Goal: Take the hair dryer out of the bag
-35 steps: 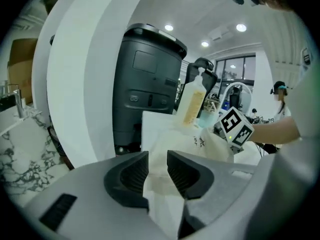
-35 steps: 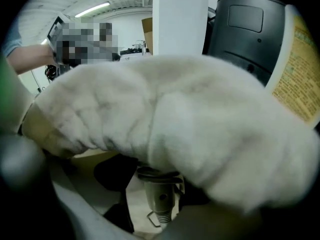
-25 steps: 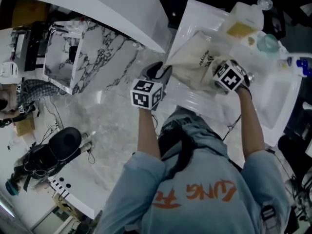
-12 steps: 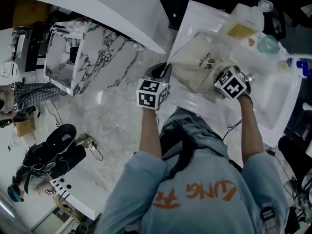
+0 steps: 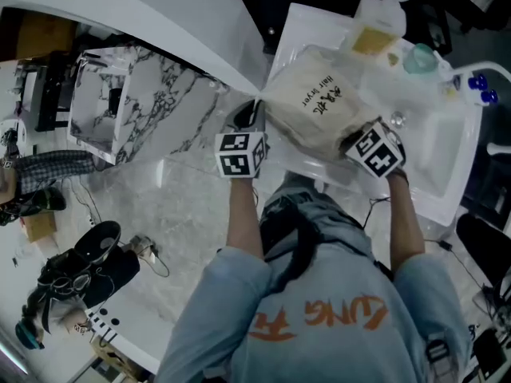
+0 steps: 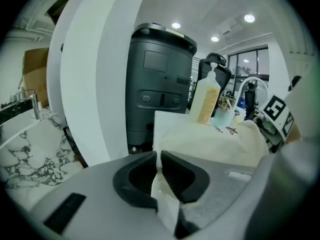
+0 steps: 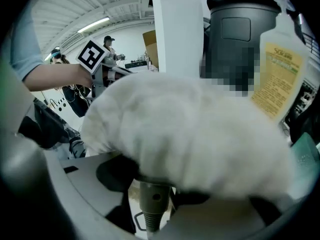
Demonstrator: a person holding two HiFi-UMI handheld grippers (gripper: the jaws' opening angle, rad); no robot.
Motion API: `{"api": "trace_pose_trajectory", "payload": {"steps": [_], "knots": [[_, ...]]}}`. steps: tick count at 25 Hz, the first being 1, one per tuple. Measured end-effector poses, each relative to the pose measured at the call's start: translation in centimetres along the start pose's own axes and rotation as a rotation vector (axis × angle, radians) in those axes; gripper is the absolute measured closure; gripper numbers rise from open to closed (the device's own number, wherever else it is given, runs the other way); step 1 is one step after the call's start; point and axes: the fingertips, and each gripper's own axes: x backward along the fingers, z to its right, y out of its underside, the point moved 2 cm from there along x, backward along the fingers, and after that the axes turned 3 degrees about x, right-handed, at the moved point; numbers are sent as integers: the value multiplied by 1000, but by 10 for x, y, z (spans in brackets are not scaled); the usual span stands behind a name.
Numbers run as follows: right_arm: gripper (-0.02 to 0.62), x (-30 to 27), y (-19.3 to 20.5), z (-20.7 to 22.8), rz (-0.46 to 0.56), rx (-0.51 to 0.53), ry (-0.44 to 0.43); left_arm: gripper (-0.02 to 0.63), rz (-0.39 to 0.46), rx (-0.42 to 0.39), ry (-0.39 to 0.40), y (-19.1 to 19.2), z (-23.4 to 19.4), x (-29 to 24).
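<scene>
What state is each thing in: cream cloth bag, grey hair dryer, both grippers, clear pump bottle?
cream cloth bag: lying down, bulging
grey hair dryer: mostly in the bag, handle end out
left gripper: just closed, shut on the bag's edge
right gripper: just closed slightly, shut on the hair dryer's handle
clear pump bottle: upright

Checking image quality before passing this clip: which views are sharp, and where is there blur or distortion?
Head view: sharp. Left gripper view: sharp, fisheye-bent, ceiling lamps glaring. Right gripper view: cream cloth bag blurred soft, close to the lens; grey hair dryer handle below it clearer; dark corners.
</scene>
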Motion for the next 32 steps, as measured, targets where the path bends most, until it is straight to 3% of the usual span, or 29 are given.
{"api": "trace_pose_trajectory", "payload": {"steps": [12,20,26,29,32], "knots": [[364,49,50,-22,-13,-70,104,578,86,66,-140,-3,-16,37],[364,85,91,-30,-35,-119,185,578,130,89,-188,2,-15,55],[364,114,119,-26,-13,-226,257,578,134,123,-242,5,-21,63],[364,126,127,-22,9,-281,300,560,115,80,-293,2,-18,65],[362,134,136,-15,25,-310,343,520,182,-12,-365,-25,-7,73]]}}
